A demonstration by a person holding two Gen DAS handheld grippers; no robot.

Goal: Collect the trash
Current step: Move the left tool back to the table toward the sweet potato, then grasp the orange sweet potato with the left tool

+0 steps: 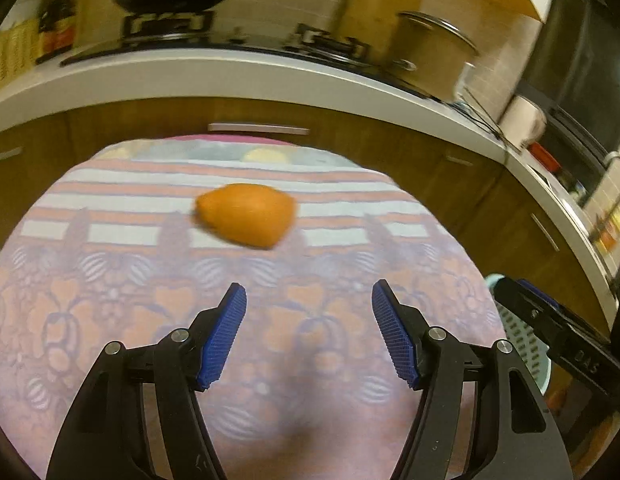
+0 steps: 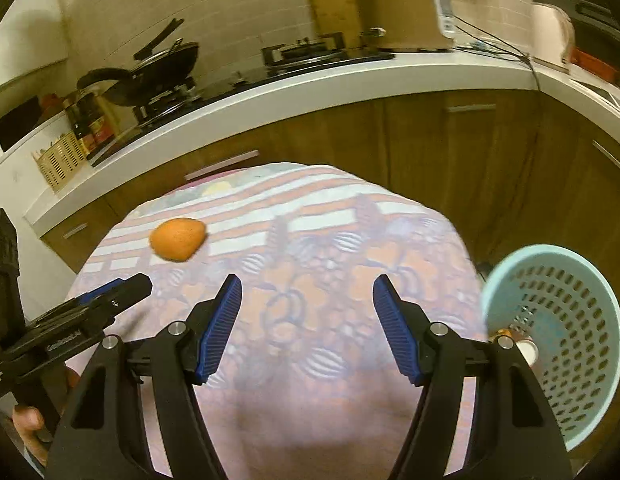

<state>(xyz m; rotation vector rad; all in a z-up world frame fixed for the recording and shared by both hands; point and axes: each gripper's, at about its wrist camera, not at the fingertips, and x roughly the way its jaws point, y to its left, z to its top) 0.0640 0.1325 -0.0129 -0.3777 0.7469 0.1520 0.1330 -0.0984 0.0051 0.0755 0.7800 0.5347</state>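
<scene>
An orange peel (image 1: 246,214) lies on the round table with the patterned cloth (image 1: 110,280), toward its far side. My left gripper (image 1: 309,300) hovers open above the cloth, short of the peel, with nothing between its blue pads. In the right wrist view the peel (image 2: 177,239) sits far left, and my right gripper (image 2: 307,292) is open and empty over the cloth (image 2: 310,420). A pale blue perforated basket (image 2: 566,320) stands off the table's right edge, with bits of trash (image 2: 526,350) inside. The left gripper (image 2: 122,292) shows at the left, a hand (image 2: 26,420) holding it.
A white kitchen counter (image 2: 310,80) with wooden cabinets curves behind the table. On it stand a hob with a black pan (image 2: 150,76), a large rice cooker (image 2: 402,8), bottles and a woven holder (image 2: 60,160). The basket (image 1: 518,340) shows at the right in the left wrist view behind the right gripper's body (image 1: 558,328).
</scene>
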